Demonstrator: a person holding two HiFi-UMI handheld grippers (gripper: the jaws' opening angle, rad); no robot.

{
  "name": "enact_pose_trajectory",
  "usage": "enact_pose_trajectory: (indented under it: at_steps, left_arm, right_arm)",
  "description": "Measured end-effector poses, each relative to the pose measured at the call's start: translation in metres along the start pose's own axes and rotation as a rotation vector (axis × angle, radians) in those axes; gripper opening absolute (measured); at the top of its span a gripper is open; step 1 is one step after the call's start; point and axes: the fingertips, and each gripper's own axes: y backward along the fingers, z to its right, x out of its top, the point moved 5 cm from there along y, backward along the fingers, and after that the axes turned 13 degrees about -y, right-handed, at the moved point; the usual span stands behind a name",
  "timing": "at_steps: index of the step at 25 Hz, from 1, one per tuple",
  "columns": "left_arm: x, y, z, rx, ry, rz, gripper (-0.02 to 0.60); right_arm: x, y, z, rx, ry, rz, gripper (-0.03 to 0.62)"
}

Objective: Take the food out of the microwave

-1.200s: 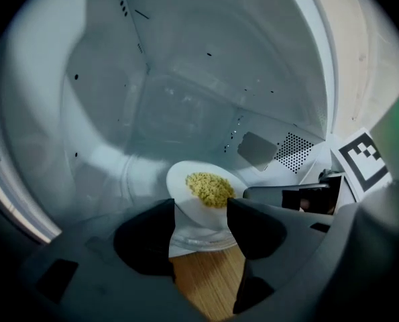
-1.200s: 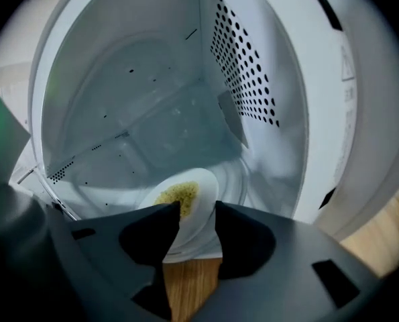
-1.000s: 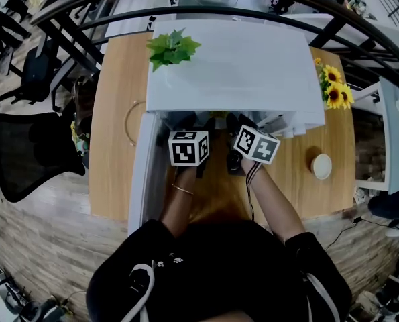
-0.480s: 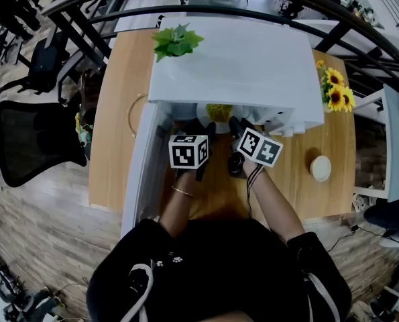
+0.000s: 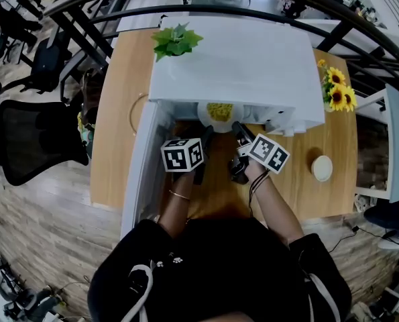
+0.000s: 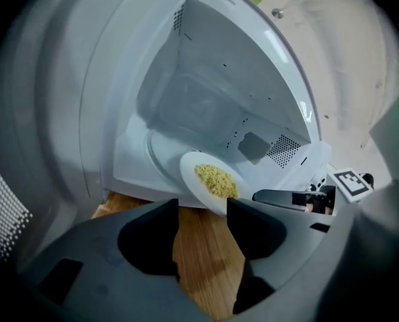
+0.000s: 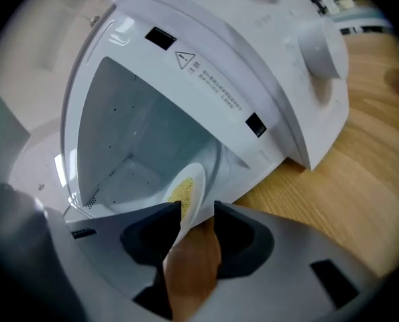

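Since a second ago the round white plate of yellow food [image 5: 219, 113] has come forward to the mouth of the white microwave [image 5: 239, 66], and both grippers have drawn back toward the person. The right gripper [image 7: 197, 213] pinches the plate's near rim edge-on between its fingers, and the plate reaches from them back into the cavity. The left gripper [image 6: 202, 210] has its fingers spread, with only the wooden surface [image 6: 199, 260] between them. The plate lies just ahead of them and to their right. The right gripper alone carries it, so the remaining pull likely runs straight back toward the person.
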Motion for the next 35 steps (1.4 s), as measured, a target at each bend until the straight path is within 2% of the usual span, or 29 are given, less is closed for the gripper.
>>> enact_pose_trajectory:
  at_steps: [5,8,10,13,17,26,35]
  left_arm:
    - [0.001,-0.005,0.004,-0.092,0.205,0.052,0.221]
    - [0.001,-0.010,0.005,-0.114,0.257,0.059,0.211]
    - [0.001,-0.011,0.005,-0.120,0.280,0.058,0.173]
    - [-0.001,-0.013,0.004,-0.113,0.284,0.048,0.110]
    - [0.000,-0.011,0.004,-0.125,0.290,0.049,0.095]
    - [0.006,0.007,0.016,-0.171,0.227,0.079,0.084]
    - [0.003,0.033,0.032,-0.218,0.231,0.135,0.083]
  right_arm:
    - [-0.009,-0.008,0.004,0.093,-0.199,-0.028,0.128]
    - [-0.013,-0.012,0.004,0.113,-0.245,-0.031,0.101]
    - [-0.014,-0.013,0.003,0.116,-0.247,-0.035,0.065]
    - [-0.015,-0.015,0.001,0.120,-0.261,-0.036,0.048]
    - [-0.017,-0.014,0.003,0.131,-0.303,-0.020,0.043]
    - [-0.025,0.006,-0.002,0.170,-0.366,0.024,0.041]
    - [-0.032,0.036,-0.012,0.215,-0.364,0.039,0.037]
